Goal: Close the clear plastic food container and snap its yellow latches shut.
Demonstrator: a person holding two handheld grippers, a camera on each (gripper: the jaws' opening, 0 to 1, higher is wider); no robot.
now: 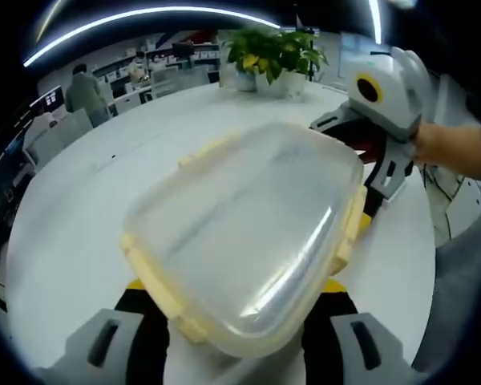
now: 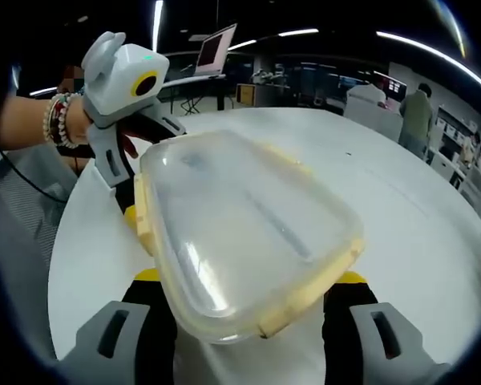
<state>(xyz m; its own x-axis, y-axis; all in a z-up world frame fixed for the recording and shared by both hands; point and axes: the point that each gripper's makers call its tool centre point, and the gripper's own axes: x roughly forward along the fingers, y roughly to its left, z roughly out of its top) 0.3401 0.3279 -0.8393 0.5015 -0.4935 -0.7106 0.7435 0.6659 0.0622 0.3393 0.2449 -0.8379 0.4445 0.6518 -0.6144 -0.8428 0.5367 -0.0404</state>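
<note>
While both tongs reach in from opposite ends, a clear box [image 1: 244, 241] with yellow latches [image 1: 354, 218] sits between them over a round white table [image 1: 80, 208]. The left tongs [image 1: 232, 337] and right tongs [image 2: 248, 333] each stand wide open around one end of it, with contact unclear.

A round white table [image 1: 80, 208] spans the middle of the left gripper view. At its far edge, top centre, stands a leafy green plant [image 1: 274, 50] in a white pot [image 1: 292, 83]. In the upper left a person [image 1: 83, 90] sits among office desks. In the right gripper view an open laptop [image 2: 215, 46] shows at top centre, and another person [image 2: 418, 112] stands at upper right.
</note>
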